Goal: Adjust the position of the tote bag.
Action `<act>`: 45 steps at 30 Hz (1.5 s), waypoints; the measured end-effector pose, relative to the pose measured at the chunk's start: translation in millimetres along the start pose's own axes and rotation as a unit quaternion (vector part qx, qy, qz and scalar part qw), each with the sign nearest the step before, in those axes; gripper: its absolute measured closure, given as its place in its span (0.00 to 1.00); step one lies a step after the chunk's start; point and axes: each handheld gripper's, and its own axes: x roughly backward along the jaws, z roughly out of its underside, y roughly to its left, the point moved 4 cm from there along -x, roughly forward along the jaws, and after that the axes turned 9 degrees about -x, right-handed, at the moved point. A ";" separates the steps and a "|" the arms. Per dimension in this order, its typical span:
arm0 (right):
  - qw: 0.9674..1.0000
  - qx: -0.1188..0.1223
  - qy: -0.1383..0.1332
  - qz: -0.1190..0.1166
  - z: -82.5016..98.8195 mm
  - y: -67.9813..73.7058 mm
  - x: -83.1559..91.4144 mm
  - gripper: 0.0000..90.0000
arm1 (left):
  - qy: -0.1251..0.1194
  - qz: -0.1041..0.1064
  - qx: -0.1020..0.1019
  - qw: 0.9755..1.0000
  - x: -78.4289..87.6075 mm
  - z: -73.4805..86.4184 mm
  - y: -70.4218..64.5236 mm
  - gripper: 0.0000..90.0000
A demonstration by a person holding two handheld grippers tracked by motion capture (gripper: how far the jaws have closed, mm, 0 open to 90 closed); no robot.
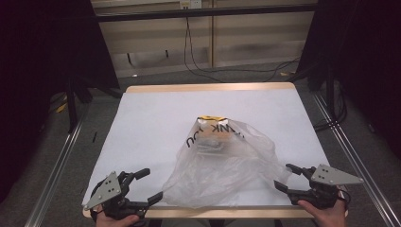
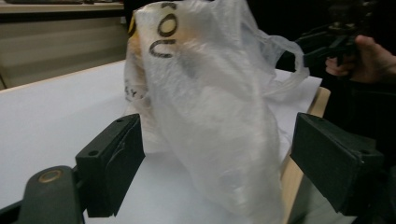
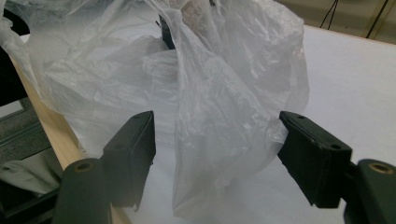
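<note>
One plastic bag (image 1: pixel 220 163) lies on my table (image 1: pixel 156 118), between my two grippers. My left gripper (image 1: pixel 146 187) has its jaws apart with bag film in front of them, not pinched. My right gripper (image 1: pixel 287 177) also stands open, a loose fold of the bag between its jaws, untouched by the pads. Nothing blocks either one. The bag's long axis runs away from me, printed end farthest, with something dark inside.
</note>
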 end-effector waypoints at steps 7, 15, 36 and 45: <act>1.000 -0.007 0.014 -0.002 3.6 -3.8 -1.0 0.47 | 0.009 0.018 -0.013 1.000 -9.0 -0.8 -8.1 0.19; 0.999 -0.004 0.031 -0.022 6.2 -5.1 -5.3 0.72 | 0.036 0.028 -0.016 0.999 -17.7 9.6 -4.7 0.24; 0.999 -0.010 0.031 -0.038 4.9 -2.8 -6.4 0.98 | 0.093 0.063 0.013 0.994 -22.6 23.6 4.9 0.85; 0.999 -0.006 0.025 -0.042 1.8 -0.8 -5.1 0.99 | 0.082 0.065 0.026 0.994 -19.3 18.8 4.6 0.95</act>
